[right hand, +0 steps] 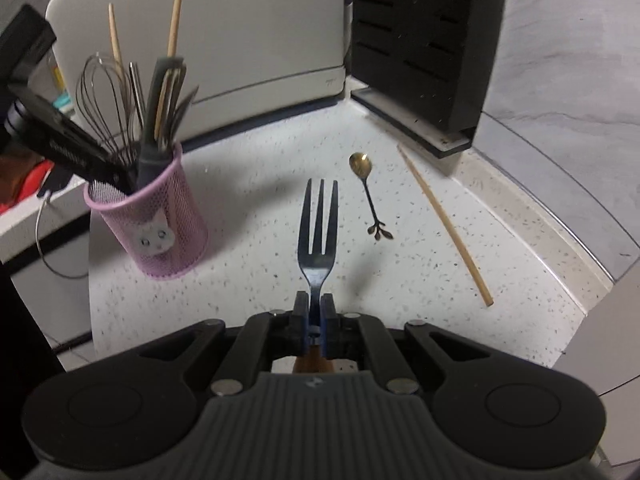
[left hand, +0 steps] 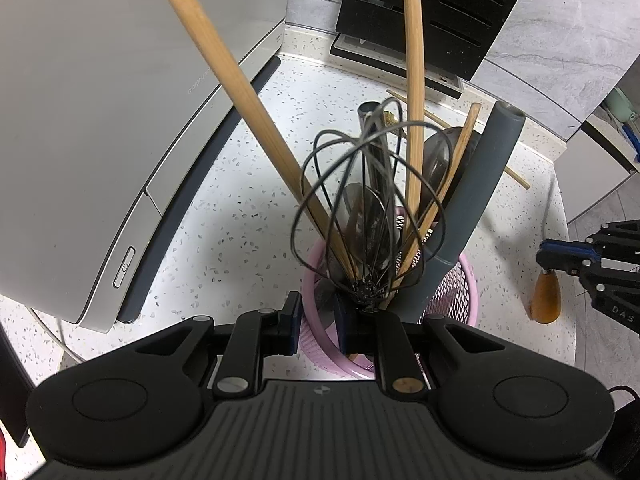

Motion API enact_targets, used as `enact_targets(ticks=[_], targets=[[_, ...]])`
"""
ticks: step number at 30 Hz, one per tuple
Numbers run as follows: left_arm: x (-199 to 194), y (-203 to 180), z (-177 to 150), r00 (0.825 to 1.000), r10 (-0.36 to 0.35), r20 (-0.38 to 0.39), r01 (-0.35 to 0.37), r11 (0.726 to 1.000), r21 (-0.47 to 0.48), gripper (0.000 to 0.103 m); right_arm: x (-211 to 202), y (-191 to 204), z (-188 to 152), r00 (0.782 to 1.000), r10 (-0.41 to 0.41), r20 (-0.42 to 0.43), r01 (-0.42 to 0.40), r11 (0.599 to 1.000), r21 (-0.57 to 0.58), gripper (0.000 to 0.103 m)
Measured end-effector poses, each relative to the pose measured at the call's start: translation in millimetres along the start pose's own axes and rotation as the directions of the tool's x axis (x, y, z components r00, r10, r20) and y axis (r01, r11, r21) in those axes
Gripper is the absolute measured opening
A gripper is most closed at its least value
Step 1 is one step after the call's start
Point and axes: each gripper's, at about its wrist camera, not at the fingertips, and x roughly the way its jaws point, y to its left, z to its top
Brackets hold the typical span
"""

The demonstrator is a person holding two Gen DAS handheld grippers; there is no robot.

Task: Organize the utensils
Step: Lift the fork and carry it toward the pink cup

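**Utensil sorting: fork in right tongs, left tongs at the holder**

The right tongs point(right hand: 315, 320) are lying nearest the lens and are pinching the neck of a dark metal fork point(right hand: 318, 228), fingers pressed against it on both sides. The fork's wooden handle is showing behind the fingers, and its tines are pointing away from the camera, above the speckled worktop point(right hand: 248, 240).

The left tongs point(left hand: 318, 322) are sitting spread at the near rim of the pink mesh holder point(left hand: 456, 292), gripping nothing. The holder is standing upright on the worktop and is carrying a wire whisk point(left hand: 360, 200), wooden sticks point(left hand: 240, 92), a grey silicone handle point(left hand: 468, 200) and metal spoons.

To the right of the holder, a gold-bowled teaspoon point(right hand: 366, 184) is lying flat on the worktop. Further right of the holder, beyond the teaspoon, a single wooden chopstick point(right hand: 444, 224) is lying at a slant. Behind the holder, a white appliance point(right hand: 256, 40) and a black slotted block point(right hand: 424, 40) are standing.
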Motion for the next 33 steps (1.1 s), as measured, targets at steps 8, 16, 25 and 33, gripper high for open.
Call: enact_targets(ticks=[8, 16, 25, 33], targets=[[0, -1, 0, 1.000, 0.002, -0.002, -0.002, 1.000, 0.001, 0.019, -16, 5, 2, 0.998, 0.026, 0.059, -0.027, 1.000, 0.016, 0.001], [1, -1, 0, 1.000, 0.004, -0.005, -0.004, 1.000, 0.002, 0.019, -40, 15, 19, 0.986, 0.071, 0.151, -0.074, 0.997, 0.015, 0.001], [2, -2, 1, 1.000, 0.004, -0.005, -0.004, 1.000, -0.003, 0.019, -72, 48, 54, 0.919, 0.190, 0.345, -0.203, 0.979, 0.002, 0.001], [1, 2, 0, 1.000, -0.006, -0.005, 0.006, 1.000, -0.004, 0.019, -50, 79, 68, 0.908, 0.236, 0.346, -0.253, 0.968, 0.004, 0.001]])
